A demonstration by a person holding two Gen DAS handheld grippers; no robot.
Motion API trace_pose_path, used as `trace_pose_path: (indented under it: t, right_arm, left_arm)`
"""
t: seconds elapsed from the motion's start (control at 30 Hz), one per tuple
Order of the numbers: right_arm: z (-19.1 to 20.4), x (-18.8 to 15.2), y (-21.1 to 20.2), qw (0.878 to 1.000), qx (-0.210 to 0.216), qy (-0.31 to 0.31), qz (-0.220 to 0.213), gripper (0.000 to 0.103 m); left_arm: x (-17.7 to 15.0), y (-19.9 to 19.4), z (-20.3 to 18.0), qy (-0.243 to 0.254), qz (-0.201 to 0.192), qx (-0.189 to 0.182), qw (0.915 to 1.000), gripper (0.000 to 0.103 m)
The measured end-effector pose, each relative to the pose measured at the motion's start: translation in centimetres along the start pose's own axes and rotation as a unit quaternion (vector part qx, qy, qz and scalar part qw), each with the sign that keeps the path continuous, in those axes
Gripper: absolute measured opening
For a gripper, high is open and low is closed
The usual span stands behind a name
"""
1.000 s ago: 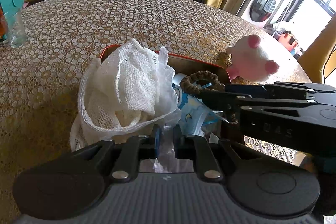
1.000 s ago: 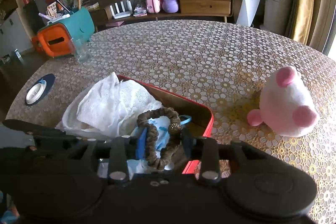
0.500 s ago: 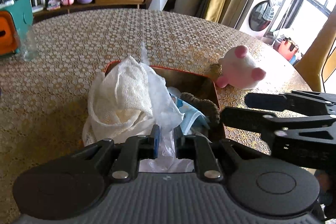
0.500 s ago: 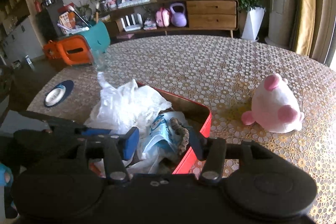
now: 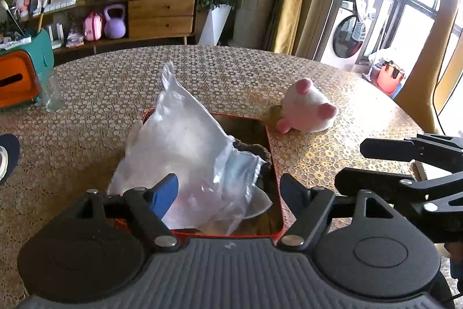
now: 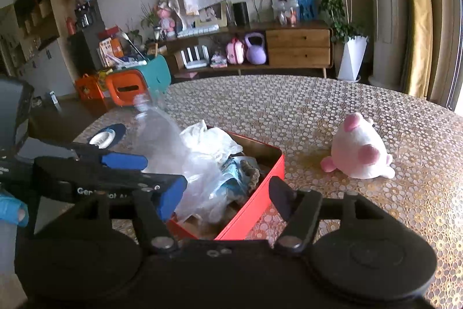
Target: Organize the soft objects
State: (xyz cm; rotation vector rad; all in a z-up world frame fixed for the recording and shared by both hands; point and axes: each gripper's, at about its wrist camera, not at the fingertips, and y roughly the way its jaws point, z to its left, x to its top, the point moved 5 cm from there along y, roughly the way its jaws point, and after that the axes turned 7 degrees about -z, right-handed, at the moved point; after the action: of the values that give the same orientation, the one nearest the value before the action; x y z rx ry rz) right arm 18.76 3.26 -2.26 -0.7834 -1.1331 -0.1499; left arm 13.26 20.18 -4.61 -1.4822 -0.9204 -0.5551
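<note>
Both hand-held grippers, left [image 5: 228, 190] and right [image 6: 227, 194], are opening, nothing pinched. The clear plastic bag [image 5: 188, 152] lies in the red rectangular tin [image 6: 254, 193]. Next, probably, the pink-and-white plush toy [image 6: 361, 155], far right on the bench [image 5: 86, 106].

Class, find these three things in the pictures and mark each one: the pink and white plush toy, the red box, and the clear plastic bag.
plush toy [image 6: 361, 154]: right wrist view, on its white body.
red box [image 6: 254, 193]: right wrist view, on its outer side wall.
clear plastic bag [image 5: 185, 141]: left wrist view, on its broad upper face.

Window [image 5: 419, 7] glare right, fisheye edges, bag [image 5: 185, 152] blurred
</note>
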Motion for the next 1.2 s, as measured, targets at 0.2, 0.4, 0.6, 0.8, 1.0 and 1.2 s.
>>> trace_pose_path:
  t: [0.2, 0.4, 0.6, 0.8, 1.0, 1.2]
  right_arm:
    - [0.4, -0.3, -2.6, 1.000, 0.009, -0.004, -0.028, 0.077]
    - [0.7, -1.1, -4.5, 0.999, 0.015, -0.013, -0.049, 0.087]
    - [0.2, -2.0, -6.5, 0.997, 0.014, -0.006, -0.075, 0.099]
    - [-0.8, -2.7, -8.1, 0.995, 0.006, 0.014, -0.097, 0.103]
    - [-1.5, -3.6, -9.4, 0.993, -0.001, 0.031, -0.113, 0.103]
    - [-1.0, -4.3, -10.3, 0.993, -0.001, 0.028, -0.118, 0.103]
  left_arm:
    - [-0.3, -2.1, -1.3, 0.010, -0.021, 0.000, 0.9997, 0.086]
    - [-0.6, -3.5, -2.6, 0.021, -0.035, 0.000, 0.9992, 0.099]
    - [-1.2, -4.7, -3.1, 0.016, -0.049, -0.020, 0.9985, 0.103]
    - [-1.6, -6.0, -4.1, 0.026, -0.071, -0.012, 0.9971, 0.103]
    - [-2.2, -7.5, -5.7, 0.055, -0.090, 0.003, 0.9944, 0.103]
    - [-2.6, -9.0, -7.2, 0.078, -0.115, 0.015, 0.9902, 0.103]
